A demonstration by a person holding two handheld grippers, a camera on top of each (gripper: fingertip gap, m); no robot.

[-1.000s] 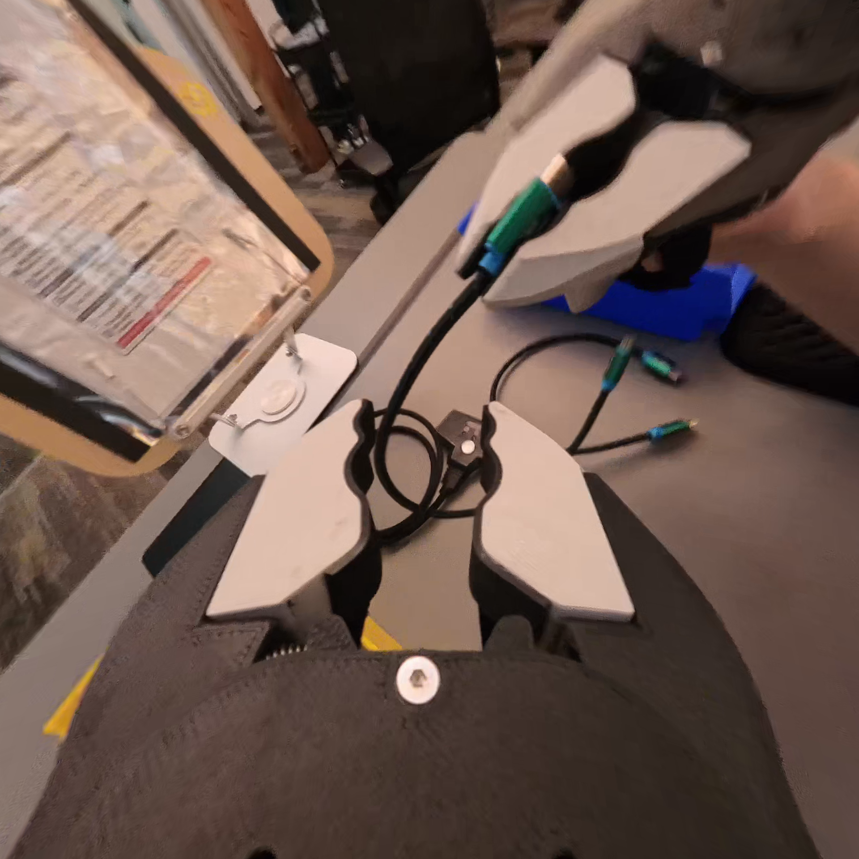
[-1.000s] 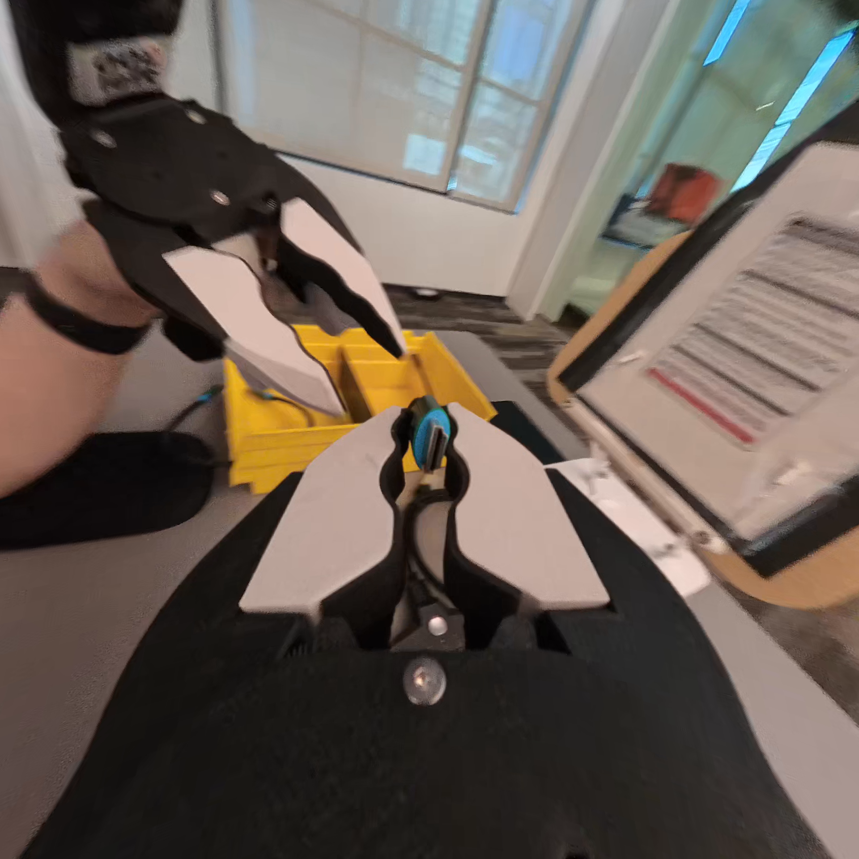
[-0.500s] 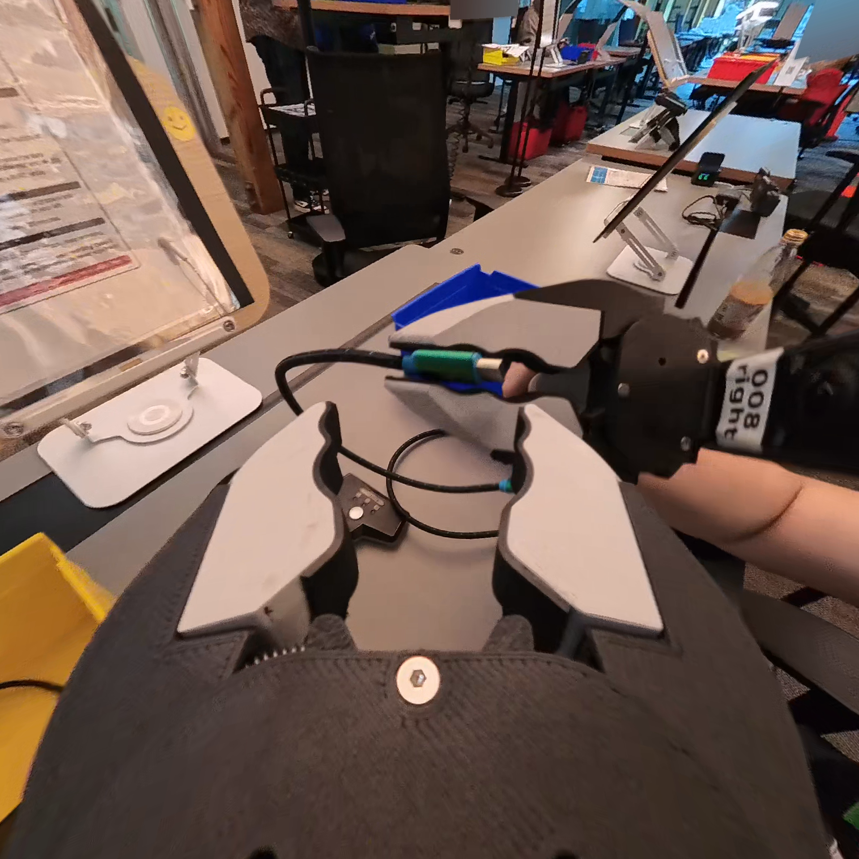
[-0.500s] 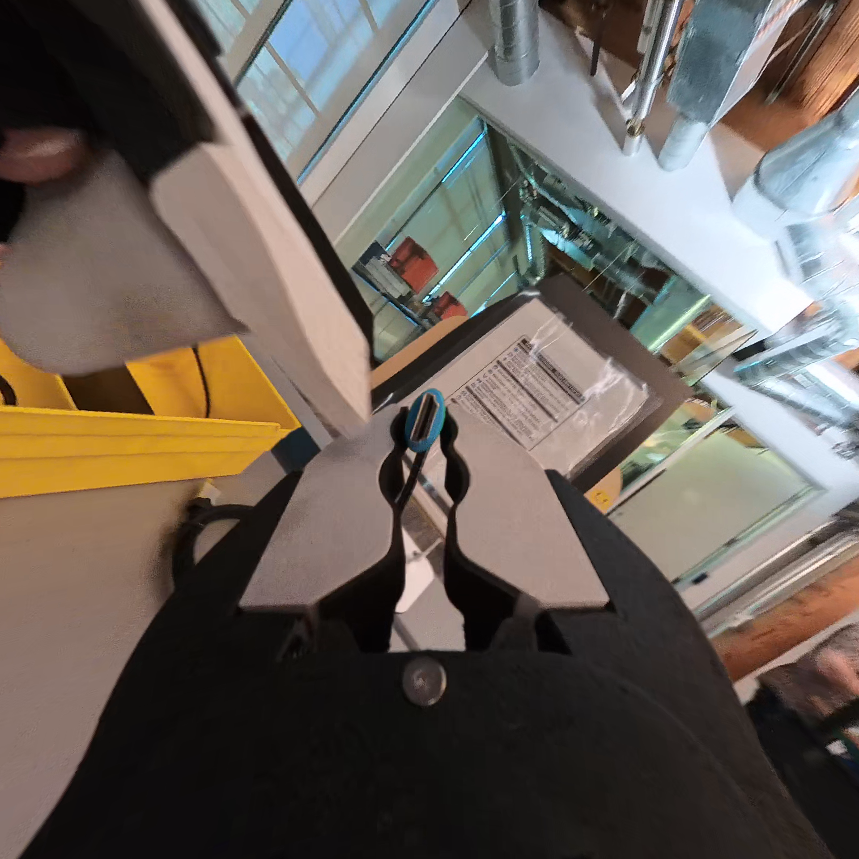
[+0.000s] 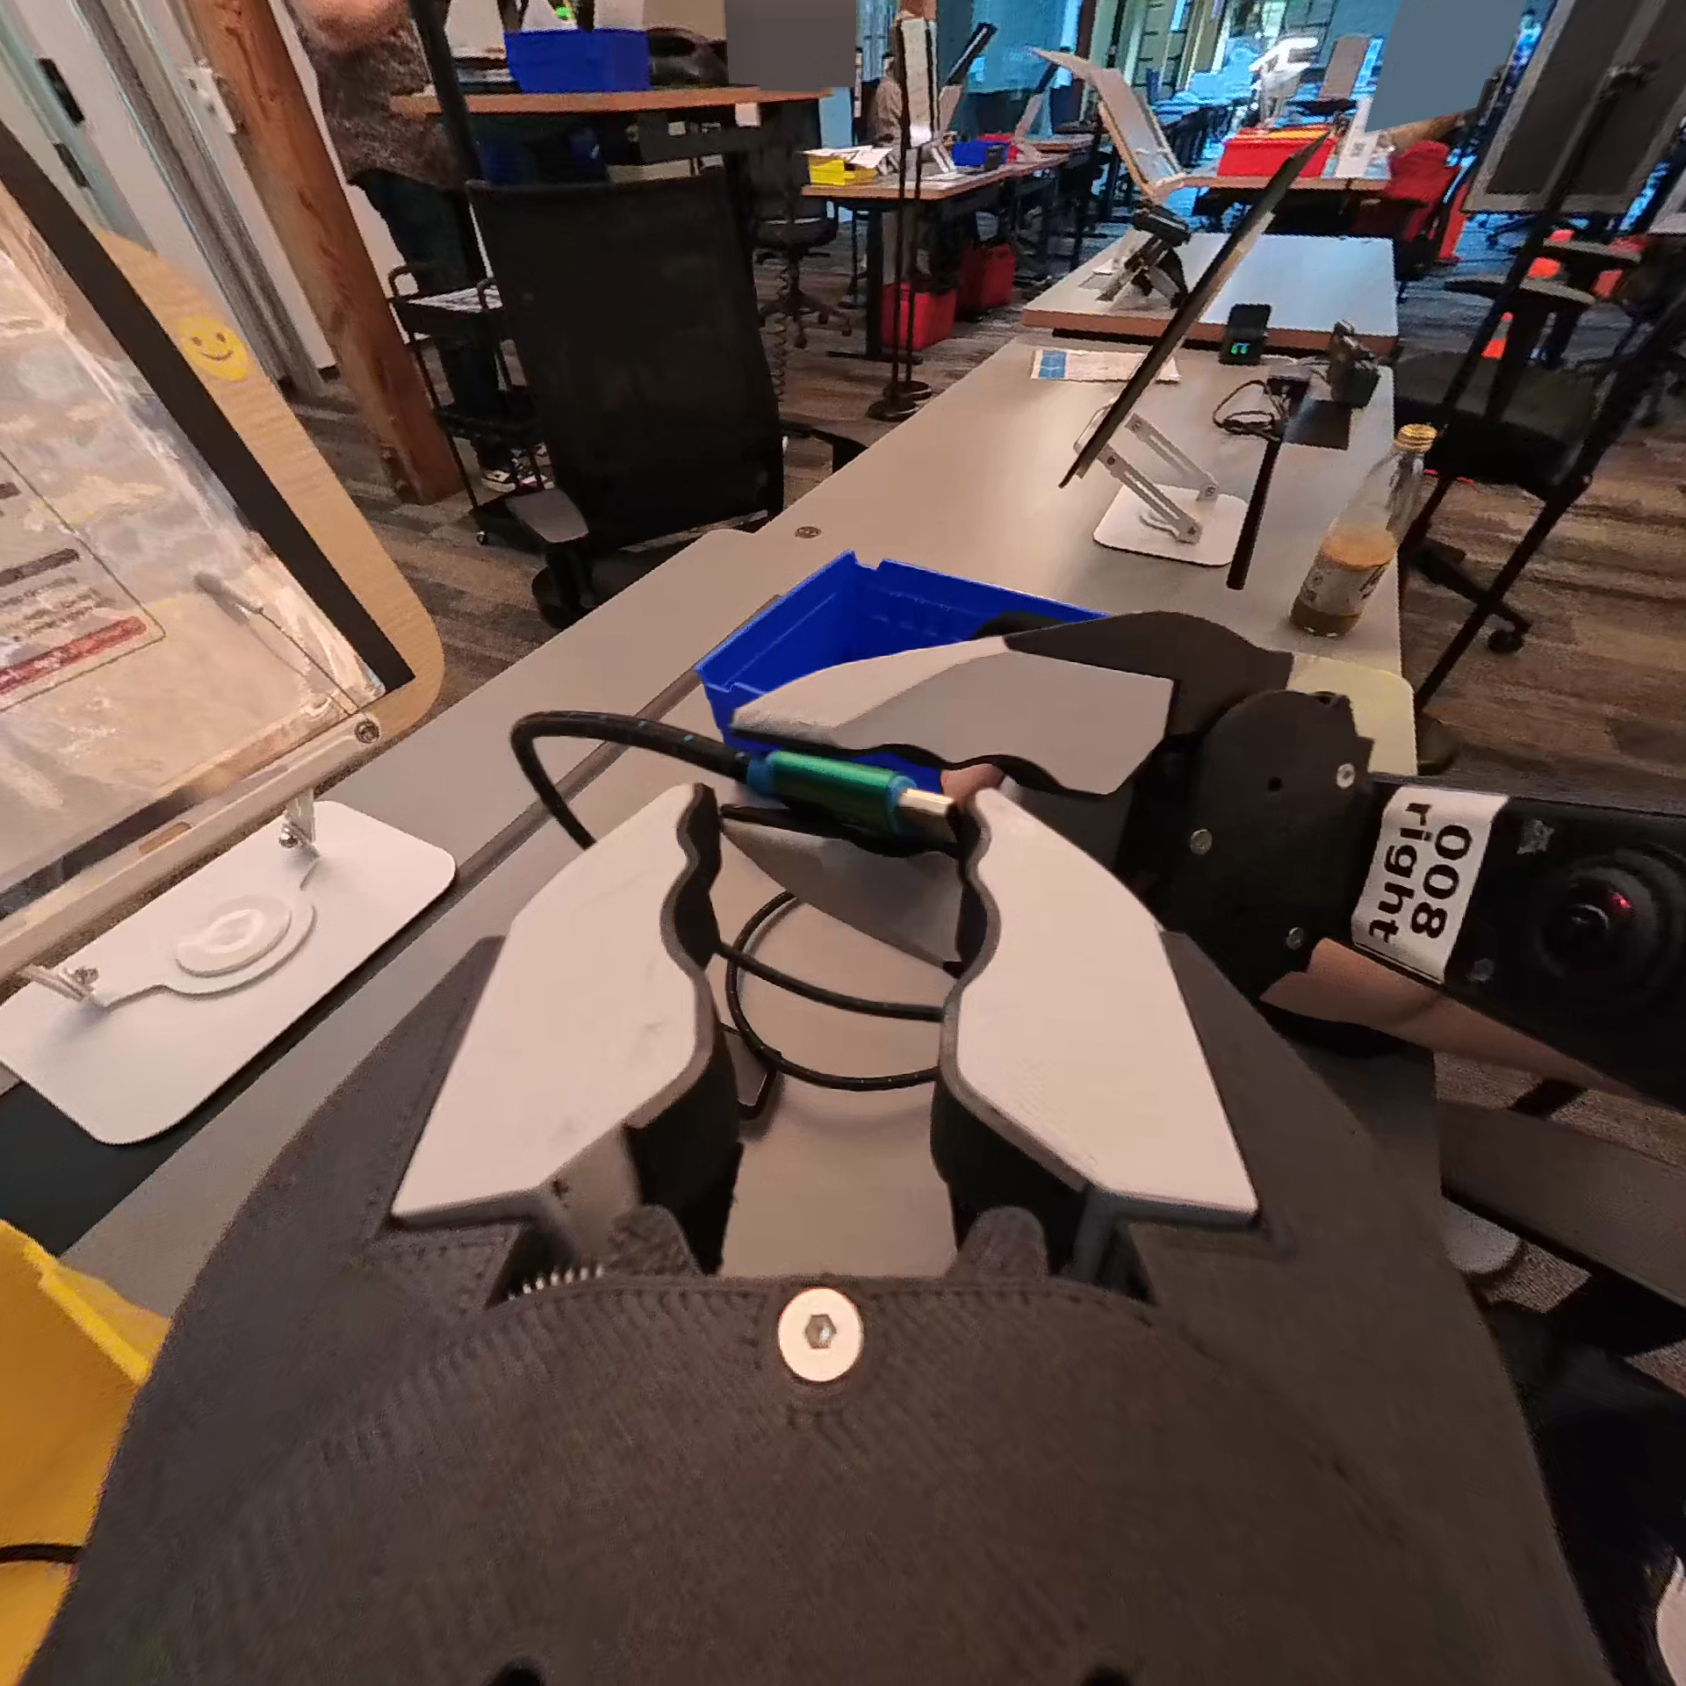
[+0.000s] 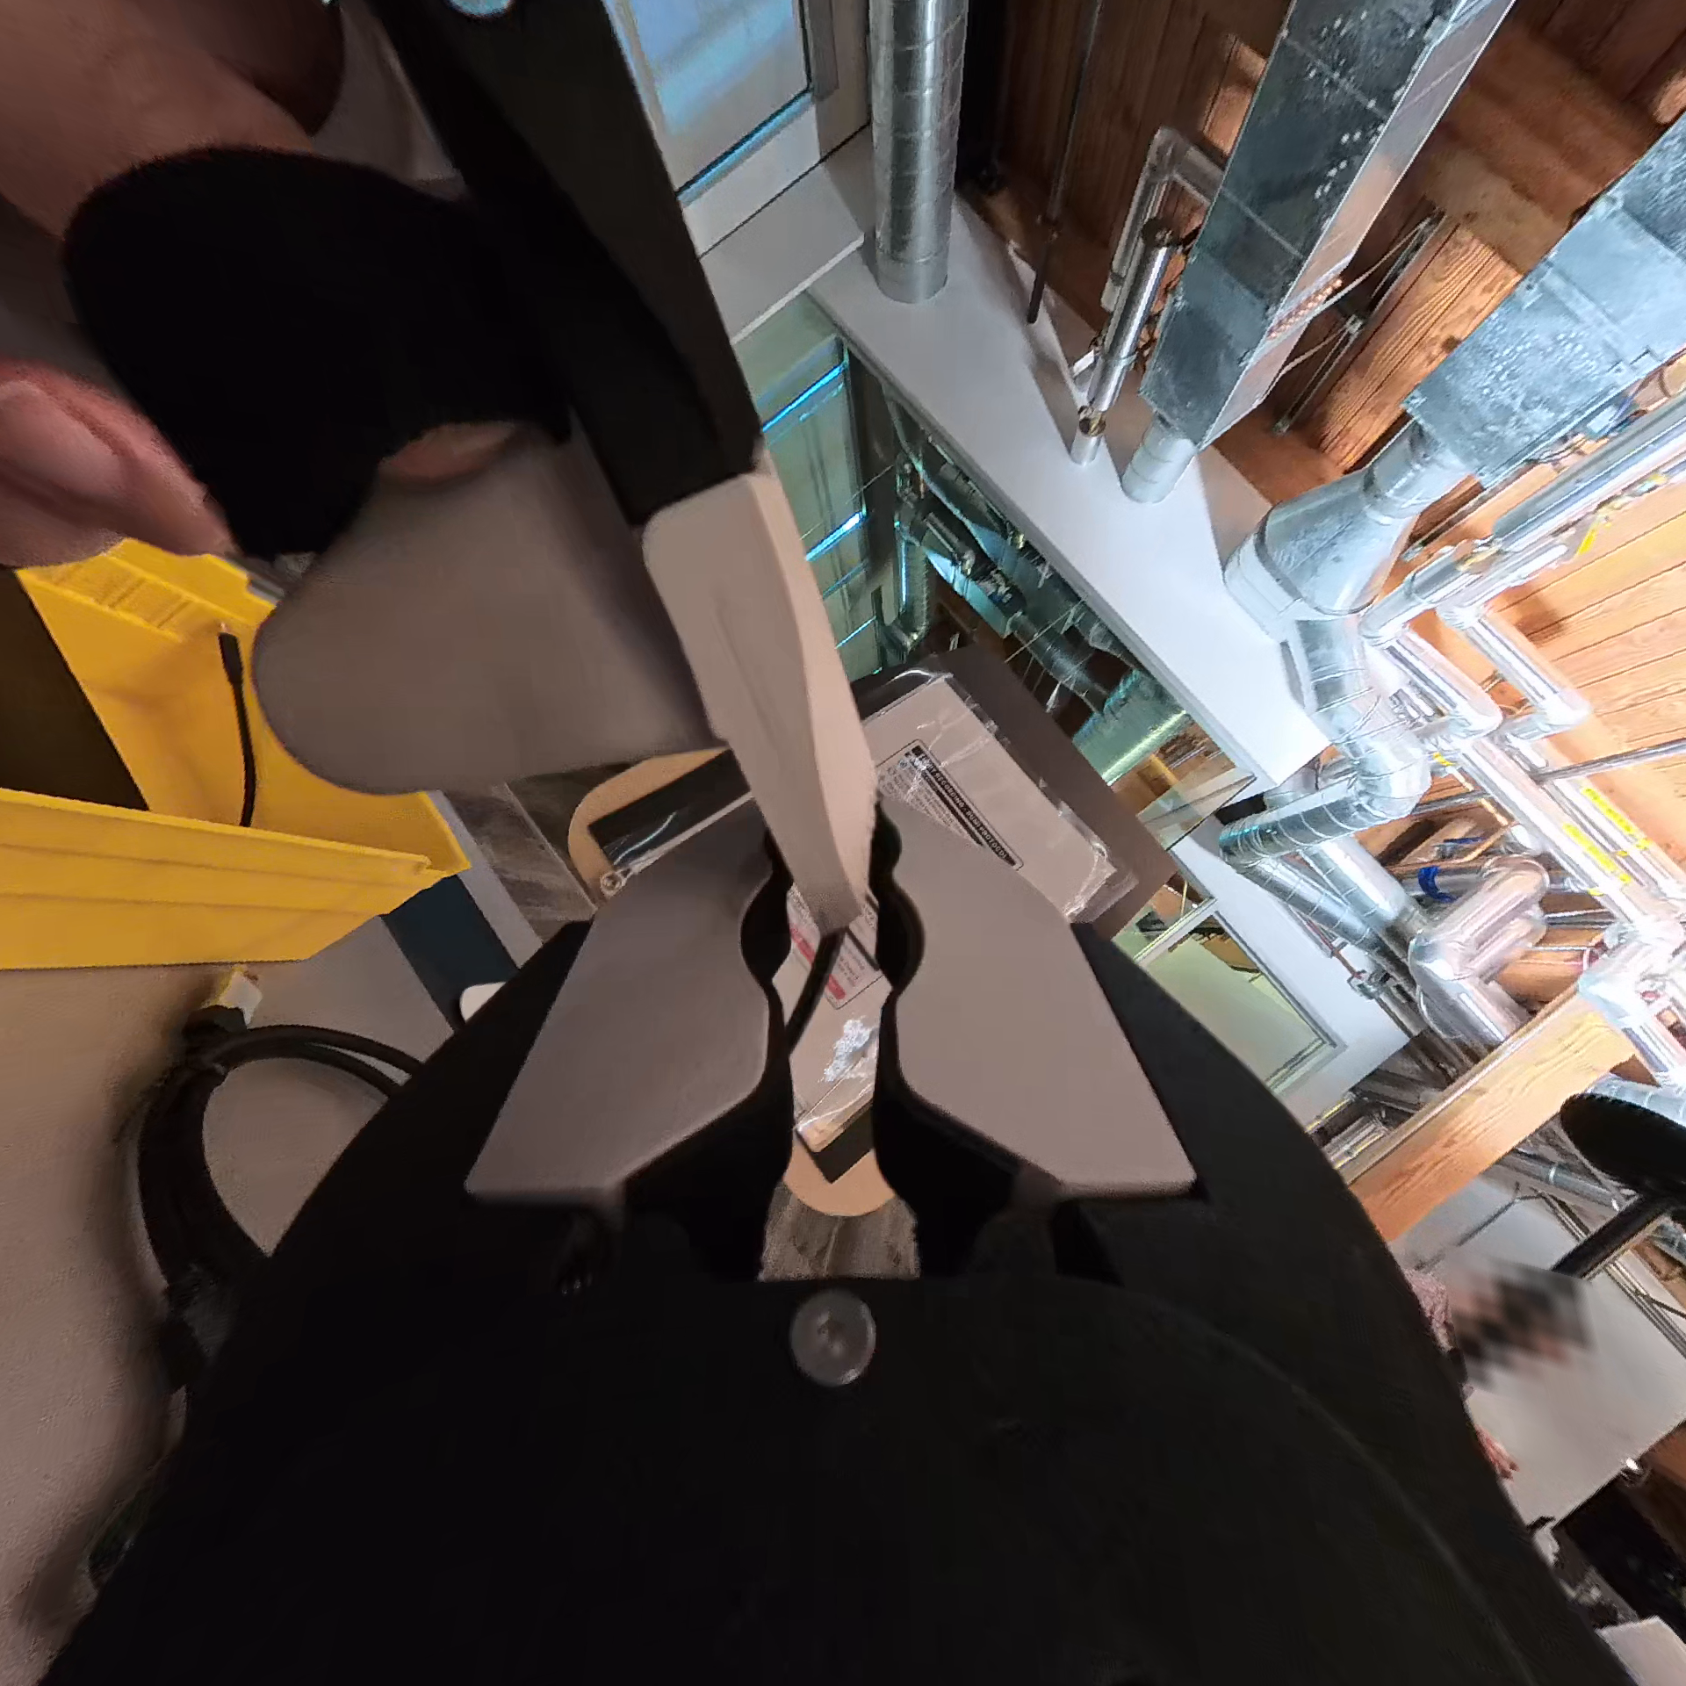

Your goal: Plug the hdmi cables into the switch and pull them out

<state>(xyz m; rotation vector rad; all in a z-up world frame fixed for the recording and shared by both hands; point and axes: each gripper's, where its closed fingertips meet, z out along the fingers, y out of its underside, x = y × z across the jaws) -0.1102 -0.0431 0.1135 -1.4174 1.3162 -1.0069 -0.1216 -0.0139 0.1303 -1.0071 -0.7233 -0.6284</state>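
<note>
In the left wrist view my right gripper (image 5: 757, 771) reaches in from the right, turned on its side. It is shut on a green HDMI plug (image 5: 835, 786) with a metal tip and a black cable (image 5: 584, 730). The plug lies level between the tips of my left gripper (image 5: 835, 816), which is open and empty. A black corner low between the left fingers (image 5: 753, 1086) may be the switch; the rest is hidden. In the right wrist view one left gripper finger (image 6: 785, 693) covers the plug in my right gripper (image 6: 830, 880).
A blue bin (image 5: 867, 611) stands behind the grippers on the grey table (image 5: 958, 474). A yellow bin (image 6: 182, 867) is on the left. A framed sign (image 5: 137, 566) on a white base (image 5: 210, 958) stands at the left edge. A bottle (image 5: 1350, 547) is far right.
My right gripper has swung down and turned on its side, bringing the green plug level between the left fingertips. The left gripper has tilted up and stays open.
</note>
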